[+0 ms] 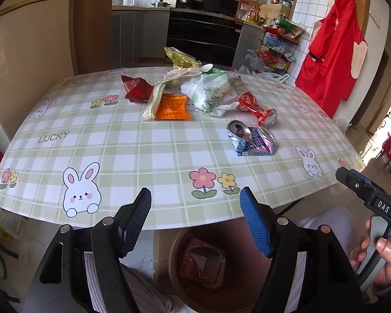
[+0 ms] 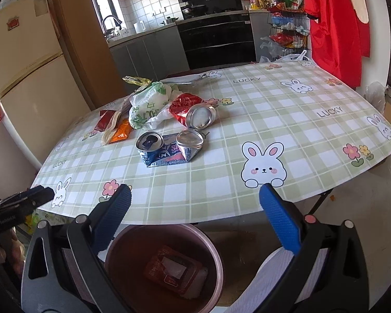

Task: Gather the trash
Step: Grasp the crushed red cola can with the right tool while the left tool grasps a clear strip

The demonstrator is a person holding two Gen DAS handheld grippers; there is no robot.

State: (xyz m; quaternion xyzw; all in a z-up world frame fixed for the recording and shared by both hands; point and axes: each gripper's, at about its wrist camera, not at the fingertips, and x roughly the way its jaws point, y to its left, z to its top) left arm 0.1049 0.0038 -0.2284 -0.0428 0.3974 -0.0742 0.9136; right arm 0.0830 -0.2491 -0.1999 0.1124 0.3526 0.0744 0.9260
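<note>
Trash lies on the checked tablecloth [image 1: 117, 156]: a crushed blue can [image 1: 251, 138] [image 2: 170, 147], a crushed red can [image 1: 258, 108] [image 2: 191, 110], a white plastic bag [image 1: 211, 92] [image 2: 148, 104], an orange packet [image 1: 172, 107] [image 2: 121, 131], a dark red wrapper [image 1: 136, 88] and a yellow wrapper [image 1: 181, 58]. A brown bin [image 1: 174, 260] [image 2: 117, 255] under the table's near edge holds a red packet [image 1: 202, 260] [image 2: 174, 272]. My left gripper [image 1: 195, 200] is open and empty over the near edge. My right gripper [image 2: 195, 198] is open and empty above the bin.
A red apron [image 1: 331, 52] hangs on the right wall beside a wire rack [image 1: 279, 44] of packets. Kitchen counter and oven [image 1: 203, 34] stand beyond the table, a fridge [image 2: 26, 73] to the left. The person's lap [image 1: 323, 216] is by the bin.
</note>
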